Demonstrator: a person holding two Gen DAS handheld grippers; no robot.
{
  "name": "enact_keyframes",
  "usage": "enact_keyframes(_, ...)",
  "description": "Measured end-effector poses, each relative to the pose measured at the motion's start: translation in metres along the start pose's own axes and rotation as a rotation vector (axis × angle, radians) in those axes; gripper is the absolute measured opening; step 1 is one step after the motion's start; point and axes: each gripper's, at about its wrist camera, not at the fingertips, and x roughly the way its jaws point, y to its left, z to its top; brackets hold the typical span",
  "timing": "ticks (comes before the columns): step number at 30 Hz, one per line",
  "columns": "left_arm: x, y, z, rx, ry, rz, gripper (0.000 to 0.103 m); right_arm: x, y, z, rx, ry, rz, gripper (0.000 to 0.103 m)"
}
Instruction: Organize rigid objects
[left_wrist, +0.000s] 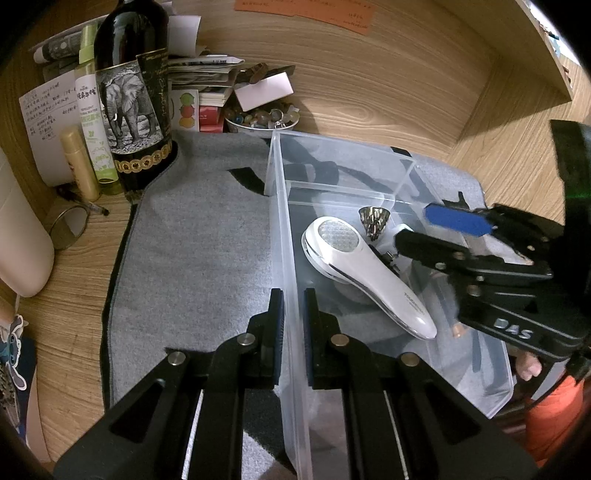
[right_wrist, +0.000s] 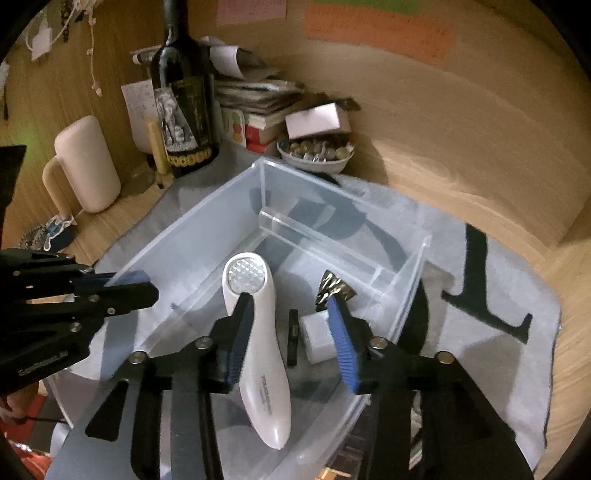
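A clear plastic storage bin (left_wrist: 280, 192) (right_wrist: 207, 221) sits on a grey cloth. Inside lie a white handheld lint shaver (left_wrist: 362, 277) (right_wrist: 258, 350), a shiny metal cone (left_wrist: 373, 220) (right_wrist: 334, 290), a small white block (right_wrist: 317, 338) and a thin black piece (right_wrist: 293, 341). My left gripper (left_wrist: 293, 336) is shut on the bin's left wall near its front; it also shows in the right wrist view (right_wrist: 129, 286). My right gripper (right_wrist: 291, 332) (left_wrist: 428, 229) is open and empty, hovering over the shaver's handle inside the bin.
A dark wine bottle (left_wrist: 133, 92) (right_wrist: 184, 107), a green spray bottle (left_wrist: 92, 122), a bowl of stones (left_wrist: 262, 120) (right_wrist: 316, 153), stacked papers and a cream mug (right_wrist: 86, 164) crowd the back left. Wooden walls enclose the desk.
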Motion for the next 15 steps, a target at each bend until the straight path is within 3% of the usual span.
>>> enact_keyframes(5,0.0,0.0,0.0,-0.001,-0.001,0.0,0.007,-0.024,-0.004,-0.002,-0.002,-0.073,-0.053,0.063)
enact_keyframes(11,0.0,0.0,0.0,-0.002,-0.001,-0.002,0.008,-0.053,-0.025,-0.01,0.052,-0.13,-0.107,0.071)
enact_keyframes(15,0.0,0.0,0.0,0.0,-0.001,0.0,0.008,-0.067,-0.046,-0.02,0.097,-0.139,-0.167,0.071)
